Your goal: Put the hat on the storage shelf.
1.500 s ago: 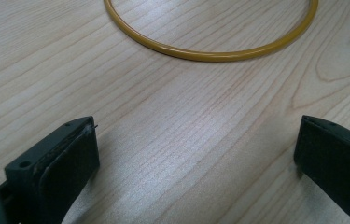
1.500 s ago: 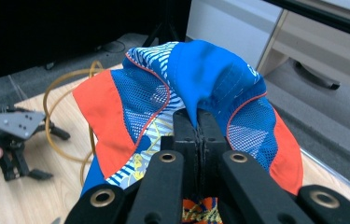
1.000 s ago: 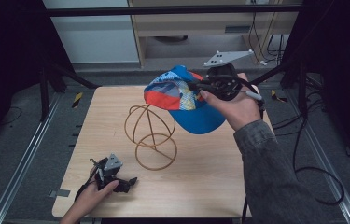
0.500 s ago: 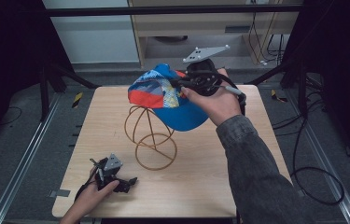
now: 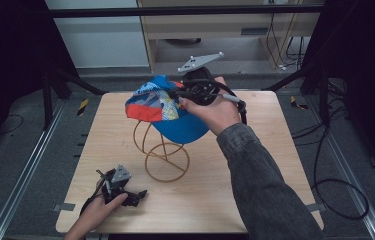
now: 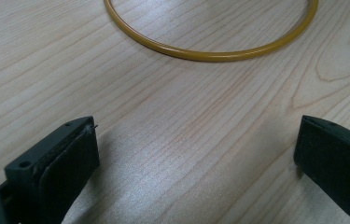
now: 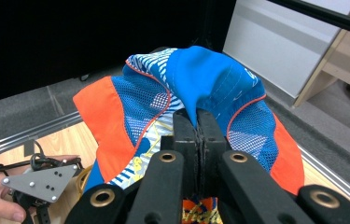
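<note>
Item: cap (image 5: 175, 107), pinched in our clamped right gripper (image 5: 182, 93), above wire stand (image 5: 162, 150) at tabletop (image 5: 275, 165) centre. Left gripper (image 5: 134, 194) gapes empty, near-left corner. Risk: brim snagging, tipping unsteadied stand.

The right gripper (image 5: 177, 94) is held aloft toward twelve o'clock, jaws clamped together; the left gripper (image 5: 140, 194) is rested low at seven o'clock, jaws spread wide.
</note>
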Action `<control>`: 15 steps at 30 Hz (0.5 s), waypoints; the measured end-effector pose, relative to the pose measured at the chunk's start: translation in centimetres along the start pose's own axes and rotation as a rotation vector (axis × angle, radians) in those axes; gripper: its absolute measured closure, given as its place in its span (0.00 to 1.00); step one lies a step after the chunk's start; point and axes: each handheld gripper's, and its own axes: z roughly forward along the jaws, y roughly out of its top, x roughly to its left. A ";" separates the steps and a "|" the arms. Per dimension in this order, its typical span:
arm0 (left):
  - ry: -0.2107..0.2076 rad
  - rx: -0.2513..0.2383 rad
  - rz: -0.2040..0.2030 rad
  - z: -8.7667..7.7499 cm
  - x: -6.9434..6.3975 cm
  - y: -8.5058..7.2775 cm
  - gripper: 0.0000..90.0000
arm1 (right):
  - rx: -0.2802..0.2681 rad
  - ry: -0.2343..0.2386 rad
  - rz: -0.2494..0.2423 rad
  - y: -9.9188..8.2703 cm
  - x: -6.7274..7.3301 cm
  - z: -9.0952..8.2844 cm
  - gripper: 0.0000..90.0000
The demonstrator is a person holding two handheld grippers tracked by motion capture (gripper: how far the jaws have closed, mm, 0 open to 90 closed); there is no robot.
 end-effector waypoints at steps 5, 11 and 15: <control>0.002 -0.003 -0.003 0.0 0.0 0.0 0.00 | 0.027 0.021 -0.012 0.3 0.5 1.4 0.99; 0.002 -0.003 -0.003 0.0 0.0 0.0 0.00 | 0.060 0.039 -0.033 0.7 1.1 2.8 0.99; 0.003 -0.001 -0.003 0.0 0.0 0.0 0.00 | 0.073 0.048 -0.042 0.7 1.4 3.2 0.99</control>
